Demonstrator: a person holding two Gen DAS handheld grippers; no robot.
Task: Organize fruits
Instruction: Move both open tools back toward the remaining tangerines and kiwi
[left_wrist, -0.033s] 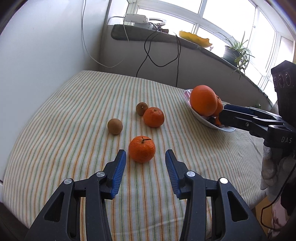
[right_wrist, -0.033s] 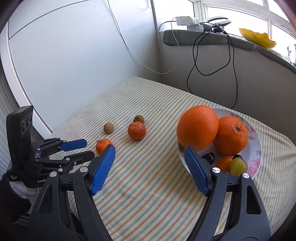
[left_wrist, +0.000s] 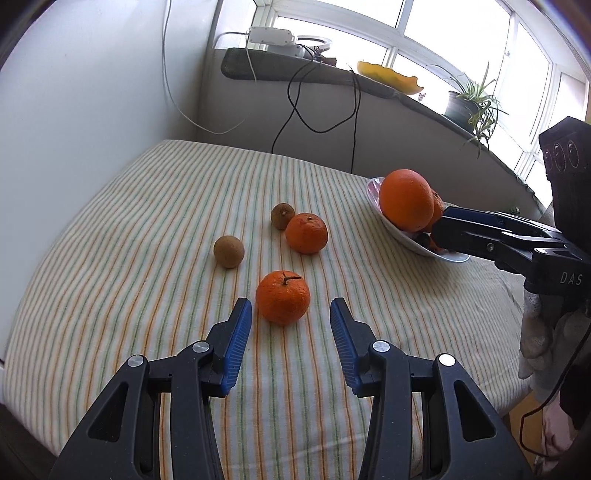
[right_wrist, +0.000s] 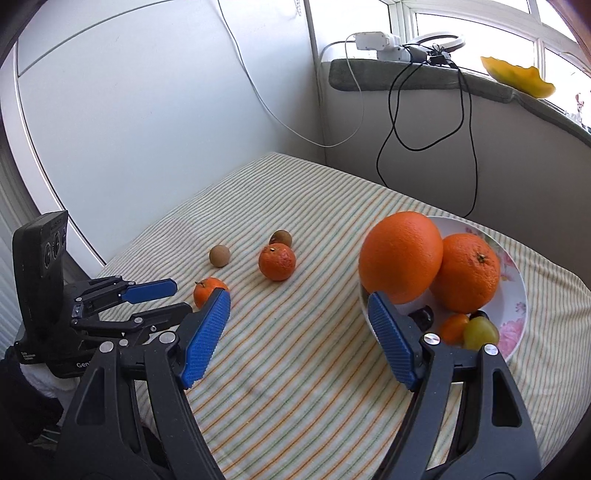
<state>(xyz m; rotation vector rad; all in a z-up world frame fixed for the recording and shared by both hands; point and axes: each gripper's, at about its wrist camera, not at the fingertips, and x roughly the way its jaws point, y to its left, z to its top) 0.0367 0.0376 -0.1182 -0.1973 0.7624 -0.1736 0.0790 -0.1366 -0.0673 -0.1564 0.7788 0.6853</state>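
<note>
A white wall (left_wrist: 92, 110) closes the left side of the room, with a thin white cable (left_wrist: 173, 92) hanging down it. Before it stands the table (left_wrist: 147, 206), covered by a cloth with fine green and orange stripes. The left claw (left_wrist: 291, 314) hovers low over the near part of the cloth, released and empty, with a stemmed tangerine (left_wrist: 283, 297) lying just beyond its tips. Further back lie a brown round fruit (left_wrist: 228, 251), a second brown fruit (left_wrist: 282, 216) and, touching it, another tangerine (left_wrist: 306, 233). Behind the table a grey ledge (left_wrist: 332, 75) carries a white power strip (left_wrist: 271, 36), with black cables (left_wrist: 295, 110) looping down from it. To the right a white floral plate (right_wrist: 515, 295) holds a large orange (right_wrist: 400, 256), a smaller orange (right_wrist: 467, 273) and small orange and yellow-green fruits. The right claw (right_wrist: 299, 304) is released, one tip at the plate's near rim. A potted plant (left_wrist: 469, 103) stands by the bright window (left_wrist: 461, 40).
</note>
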